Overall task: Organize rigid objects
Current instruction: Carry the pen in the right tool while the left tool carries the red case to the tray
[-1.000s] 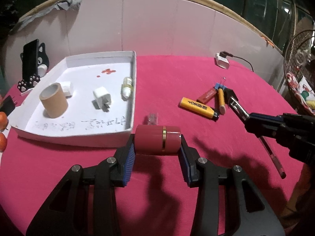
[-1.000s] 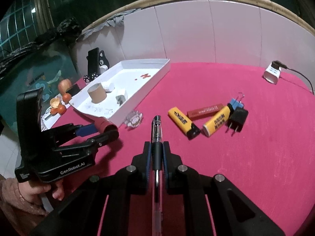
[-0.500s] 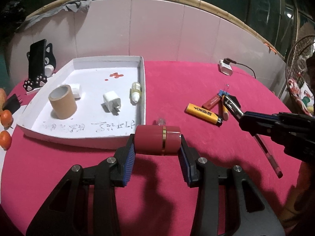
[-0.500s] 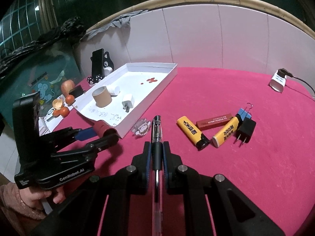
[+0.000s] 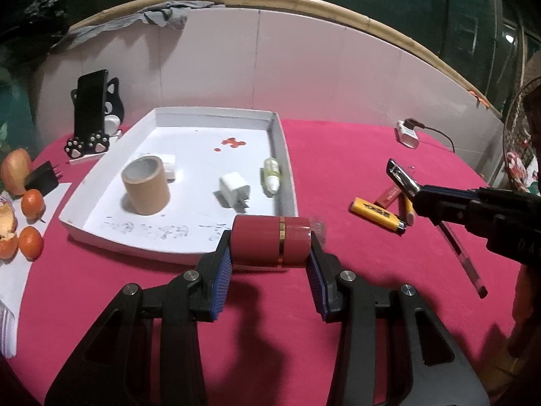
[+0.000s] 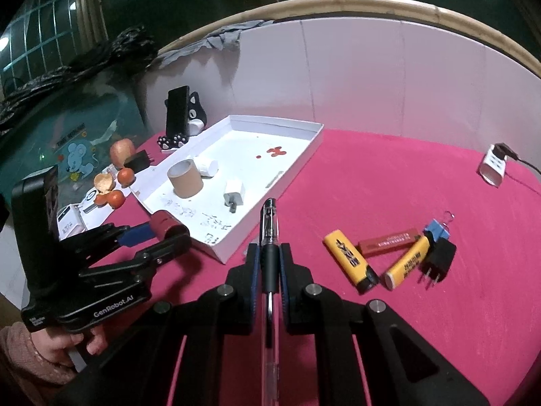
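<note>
Left wrist view: the left tool (image 5: pixel 270 247) is clamped on a red cylinder (image 5: pixel 270 244) at frame centre, above the near rim of the white tray (image 5: pixel 285 155). A tape roll (image 5: pixel 146 189), charger (image 5: pixel 235 191) and small bottle (image 5: pixel 271 179) are already stowed.

Right wrist view: the right tool (image 6: pixel 268 264) is pinched on a pen (image 6: pixel 269 233), low centre. Two lighters (image 6: pixel 350 260), a red case (image 6: pixel 389 241), clip (image 6: pixel 438 230) and black plug (image 6: pixel 438 260) are left on the worktop (image 6: pixel 389 176), centre right.

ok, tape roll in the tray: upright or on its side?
Upright. The tape roll stands on end on the tray floor, its open core facing up in both views.
</note>
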{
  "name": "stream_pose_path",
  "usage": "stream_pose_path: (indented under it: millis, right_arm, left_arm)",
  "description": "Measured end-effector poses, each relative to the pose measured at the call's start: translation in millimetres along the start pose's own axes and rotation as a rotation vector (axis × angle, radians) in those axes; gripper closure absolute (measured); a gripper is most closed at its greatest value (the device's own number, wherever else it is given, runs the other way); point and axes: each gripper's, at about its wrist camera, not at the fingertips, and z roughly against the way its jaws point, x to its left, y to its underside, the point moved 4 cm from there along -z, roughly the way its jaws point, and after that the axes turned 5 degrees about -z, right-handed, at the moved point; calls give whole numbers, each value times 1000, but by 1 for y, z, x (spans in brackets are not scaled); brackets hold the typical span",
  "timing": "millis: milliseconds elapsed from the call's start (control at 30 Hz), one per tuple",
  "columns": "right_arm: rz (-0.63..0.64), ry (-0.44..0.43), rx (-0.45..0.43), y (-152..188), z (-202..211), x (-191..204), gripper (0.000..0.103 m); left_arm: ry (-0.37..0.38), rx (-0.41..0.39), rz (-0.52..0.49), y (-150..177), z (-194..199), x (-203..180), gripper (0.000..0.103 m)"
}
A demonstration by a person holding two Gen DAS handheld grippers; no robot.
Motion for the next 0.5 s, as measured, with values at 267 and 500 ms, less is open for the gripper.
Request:
stream_pose_path:
  millis: [267, 500]
  right_arm:
    - [26, -6, -3, -10, -9, 13, 94]
    - [44, -8, -1, -19, -17, 21, 94]
  left_arm:
    - [-28, -12, 20, -7, 2, 21, 63]
    - [-62, -25, 40, -16, 4, 47, 63]
